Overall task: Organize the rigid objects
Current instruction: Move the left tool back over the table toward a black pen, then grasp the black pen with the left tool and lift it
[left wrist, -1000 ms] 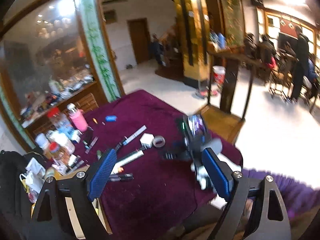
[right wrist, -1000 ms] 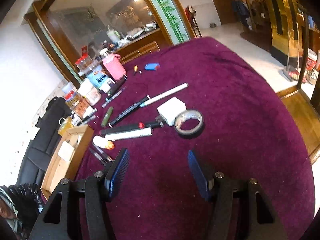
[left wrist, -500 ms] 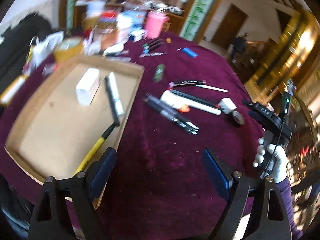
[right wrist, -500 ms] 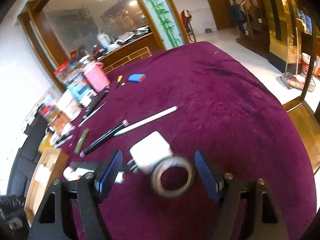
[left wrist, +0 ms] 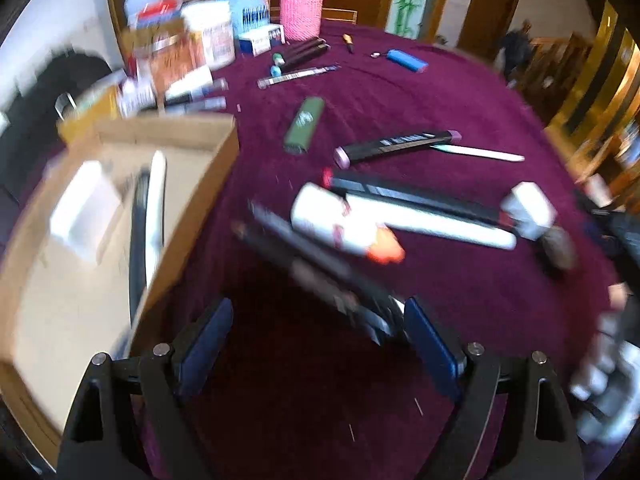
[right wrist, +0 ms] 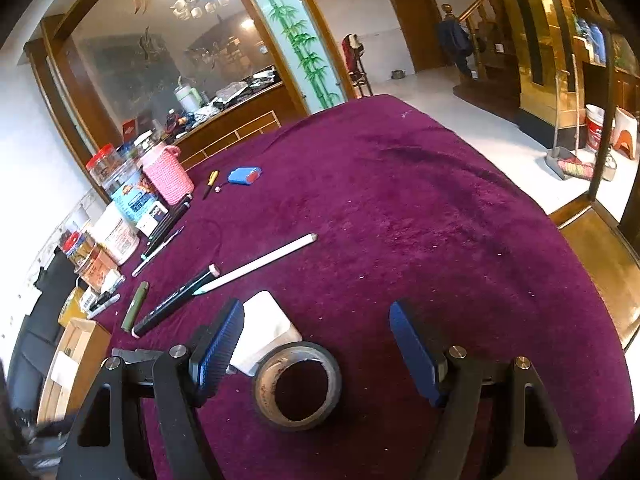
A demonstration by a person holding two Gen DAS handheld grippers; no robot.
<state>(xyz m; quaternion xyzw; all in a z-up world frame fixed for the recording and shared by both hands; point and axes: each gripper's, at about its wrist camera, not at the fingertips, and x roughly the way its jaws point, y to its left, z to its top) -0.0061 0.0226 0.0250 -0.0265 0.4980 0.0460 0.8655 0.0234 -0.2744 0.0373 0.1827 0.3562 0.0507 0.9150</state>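
Note:
Pens and markers lie scattered on a purple tablecloth [left wrist: 400, 92]. My left gripper [left wrist: 318, 338] is open and empty, low over the cloth, with dark pens [left wrist: 320, 268] just ahead and a white glue tube with an orange cap [left wrist: 340, 228] beyond. A cardboard tray [left wrist: 192, 208] at the left holds a white box [left wrist: 82, 208] and pens. My right gripper [right wrist: 316, 344] is open, with a tape roll [right wrist: 298, 384] lying between its fingers and a white adapter block [right wrist: 266, 330] beside the left finger [right wrist: 218, 346].
Jars, boxes and a pink knitted cup [left wrist: 302, 4] crowd the table's far left edge. A green lighter [left wrist: 304, 124], a blue battery pack [right wrist: 244, 175] and a white stylus [right wrist: 260, 262] lie on the cloth. The table's edge drops to the floor at the right.
My left gripper has swung down and closer to the pens beside the tray. My right gripper has moved forward so the tape roll now lies between its fingers.

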